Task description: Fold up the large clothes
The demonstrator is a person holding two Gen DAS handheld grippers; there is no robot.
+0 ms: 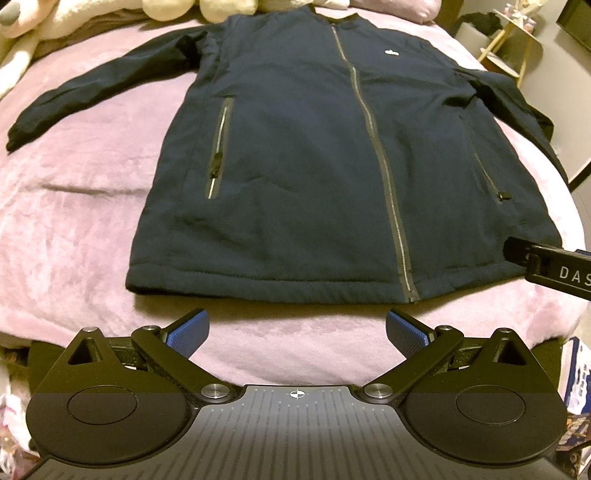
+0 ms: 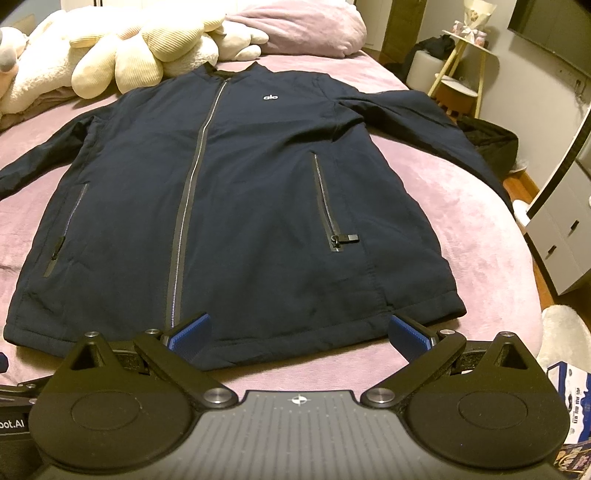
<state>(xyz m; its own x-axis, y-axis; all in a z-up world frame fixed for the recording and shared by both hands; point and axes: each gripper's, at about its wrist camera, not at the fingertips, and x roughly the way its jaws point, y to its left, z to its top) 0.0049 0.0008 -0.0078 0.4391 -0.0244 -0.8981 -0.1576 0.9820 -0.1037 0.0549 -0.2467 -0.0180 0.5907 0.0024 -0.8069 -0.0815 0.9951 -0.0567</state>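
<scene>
A dark navy zip jacket (image 1: 303,158) lies flat and face up on a pink bed cover (image 1: 74,229), both sleeves spread outward. Its hem runs nearest to me. My left gripper (image 1: 297,328) is open, just short of the hem, with pink cover between its blue pads. In the right wrist view the same jacket (image 2: 240,192) fills the middle. My right gripper (image 2: 299,332) is open over the hem, right of the front zip, holding nothing. The right gripper's body (image 1: 550,269) shows at the left wrist view's right edge.
Cream plush toys (image 2: 140,48) and a pink pillow (image 2: 303,29) lie beyond the jacket's collar. The right sleeve (image 2: 436,122) hangs toward the bed's right edge. Past that edge stand a small stool (image 2: 458,85), white drawers (image 2: 561,236) and a dark garment (image 2: 487,136).
</scene>
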